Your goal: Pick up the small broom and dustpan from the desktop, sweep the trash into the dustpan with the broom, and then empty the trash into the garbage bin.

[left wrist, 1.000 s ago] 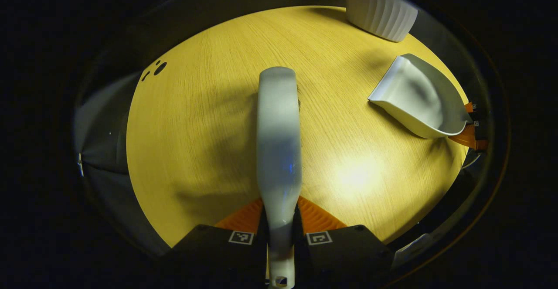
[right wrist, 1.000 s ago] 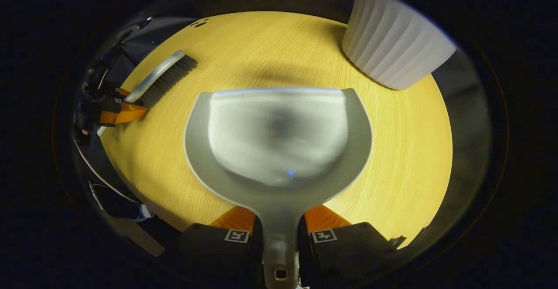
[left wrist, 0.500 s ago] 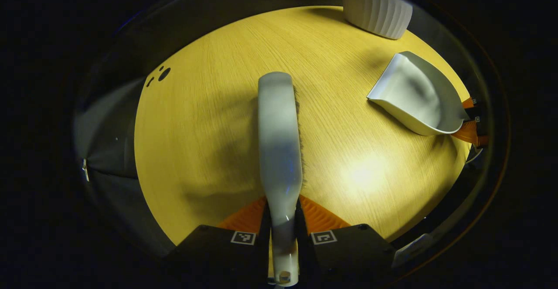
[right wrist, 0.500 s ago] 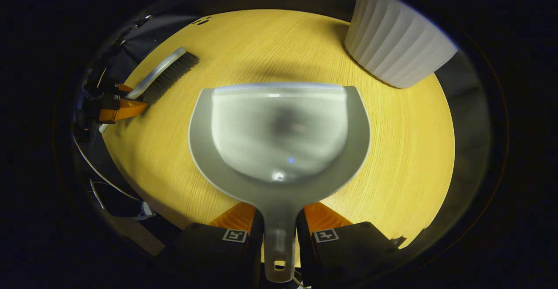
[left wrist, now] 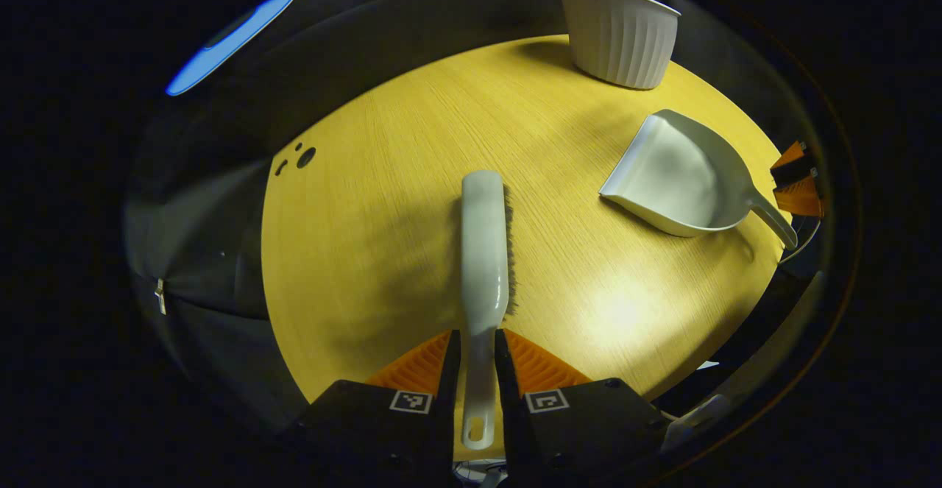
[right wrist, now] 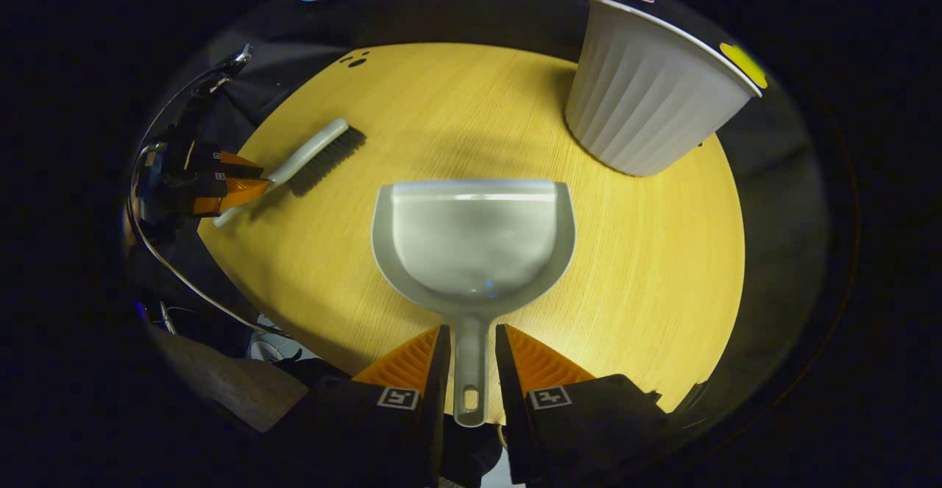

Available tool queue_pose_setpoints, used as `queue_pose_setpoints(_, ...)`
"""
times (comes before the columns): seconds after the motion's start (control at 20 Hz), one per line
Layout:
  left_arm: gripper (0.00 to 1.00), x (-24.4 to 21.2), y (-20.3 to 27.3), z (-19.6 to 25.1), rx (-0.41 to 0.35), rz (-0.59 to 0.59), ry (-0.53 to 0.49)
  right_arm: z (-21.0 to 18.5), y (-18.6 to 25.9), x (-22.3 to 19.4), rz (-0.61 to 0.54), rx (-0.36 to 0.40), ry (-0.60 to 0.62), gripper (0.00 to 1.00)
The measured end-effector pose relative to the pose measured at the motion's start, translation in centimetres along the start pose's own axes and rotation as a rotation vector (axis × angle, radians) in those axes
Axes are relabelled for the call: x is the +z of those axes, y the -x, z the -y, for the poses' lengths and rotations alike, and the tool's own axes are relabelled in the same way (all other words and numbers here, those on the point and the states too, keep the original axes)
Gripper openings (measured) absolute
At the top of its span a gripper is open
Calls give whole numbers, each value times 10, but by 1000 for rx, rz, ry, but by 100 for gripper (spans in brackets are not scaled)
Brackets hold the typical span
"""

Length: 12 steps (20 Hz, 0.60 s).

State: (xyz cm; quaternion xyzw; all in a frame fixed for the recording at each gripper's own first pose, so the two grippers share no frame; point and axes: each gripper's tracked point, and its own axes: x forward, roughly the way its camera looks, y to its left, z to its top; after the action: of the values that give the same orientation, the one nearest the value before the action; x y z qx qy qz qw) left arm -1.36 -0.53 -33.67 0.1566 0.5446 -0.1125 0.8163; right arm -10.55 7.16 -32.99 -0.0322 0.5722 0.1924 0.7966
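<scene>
On the yellow bench point(left wrist: 368, 252) the broom point(left wrist: 483, 245) lies flat, its handle between the left gripper point(left wrist: 477, 359) jaws, which stand slightly apart on either side of it. To the right sits the dustpan point(right wrist: 471, 241) — its handle between the right gripper point(right wrist: 471, 359) jaws, likewise apart, not clamped. Farthest right stands the ribbed white bin point(right wrist: 647, 98), upright near the bench edge.

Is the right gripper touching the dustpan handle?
Apart. The right gripper view shows table wood on both sides of the dustpan handle, between it and the right gripper fingers.
</scene>
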Motion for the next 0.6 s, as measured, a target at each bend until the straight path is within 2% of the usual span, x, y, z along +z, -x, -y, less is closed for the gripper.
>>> queue_pose_setpoints(0.15, 32, 14, 21, -2, -5, 76, 9, -9, 30, 24, 122, 14, -12, 39)
queue_pose_setpoints(0.25, 32, 38, 39, 4, -43, 211, 36, -9, 50, 39, 203, -9, -4, 36)
queue_pose_setpoints(0.35, 31, 63, 65, 10, -86, 353, 76, -10, 66, 57, 290, -38, 4, 39)
queue_pose_setpoints(0.6, 31, 120, 141, 10, -111, 679, 180, -16, 113, 102, 522, -74, -23, 37)
